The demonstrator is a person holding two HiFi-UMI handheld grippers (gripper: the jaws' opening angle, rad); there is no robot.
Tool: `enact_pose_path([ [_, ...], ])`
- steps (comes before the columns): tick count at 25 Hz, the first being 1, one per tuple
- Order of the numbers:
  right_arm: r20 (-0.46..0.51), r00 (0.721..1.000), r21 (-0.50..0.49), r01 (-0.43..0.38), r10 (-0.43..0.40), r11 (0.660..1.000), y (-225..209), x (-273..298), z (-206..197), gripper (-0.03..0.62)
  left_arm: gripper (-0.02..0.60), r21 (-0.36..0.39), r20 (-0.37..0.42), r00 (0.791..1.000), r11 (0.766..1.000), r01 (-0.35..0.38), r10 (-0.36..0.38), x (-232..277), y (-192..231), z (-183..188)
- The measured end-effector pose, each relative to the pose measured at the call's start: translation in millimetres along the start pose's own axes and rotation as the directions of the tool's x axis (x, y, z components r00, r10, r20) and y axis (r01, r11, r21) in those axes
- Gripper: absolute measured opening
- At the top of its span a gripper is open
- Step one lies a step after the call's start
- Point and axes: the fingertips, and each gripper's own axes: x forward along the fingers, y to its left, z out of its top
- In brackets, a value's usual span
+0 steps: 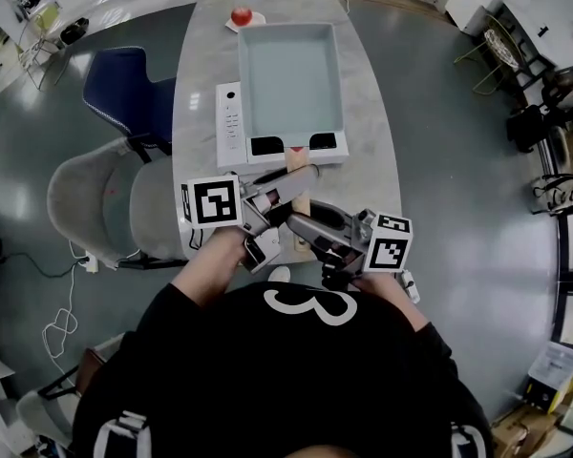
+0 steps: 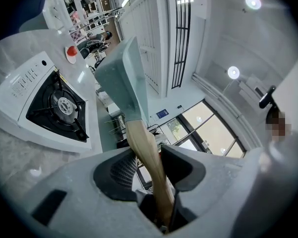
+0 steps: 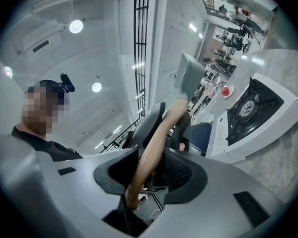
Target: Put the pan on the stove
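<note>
Left tongs (image 1: 282, 191) and right tongs (image 1: 302, 224) clamp the wooden handle (image 1: 298, 162) of a pale-teal square pan (image 1: 288, 74). Pan clear above white stove (image 1: 231, 122).

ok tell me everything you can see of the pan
The pan is pale blue-green and square, with low upright walls, an empty inside and a light wooden handle. It is held roughly level in the air over the white stove, clear of it in both gripper views. The left tongs and right tongs both clamp the handle, the left nearer the pan.
</note>
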Motion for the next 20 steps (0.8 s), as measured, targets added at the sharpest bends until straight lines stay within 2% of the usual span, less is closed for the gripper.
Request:
enact_pose_path([
  [11, 0.019, 1.0, 0.043, 0.019, -0.02, 0.999, -0.5, -2.8, -2.2, 0.146, 0.16, -0.033, -0.017, 1.0, 0.999, -0.008, 0.007, 0.8, 2.7, -5.0],
  [16, 0.021, 0.999, 0.072, 0.047, -0.049, 0.996, -53.7, 13.9, 27.0, 0.147, 0.161, -0.07, -0.034, 0.999, 0.998, -0.011, 0.008, 22.5, 49.3, 32.2],
  [20, 0.023, 0.998, 0.094, 0.06, -0.062, 0.994, -65.4, 16.5, 29.3, 0.147, 0.161, -0.097, -0.038, 0.999, 0.995, -0.012, 0.008, 25.3, 61.3, 36.2],
])
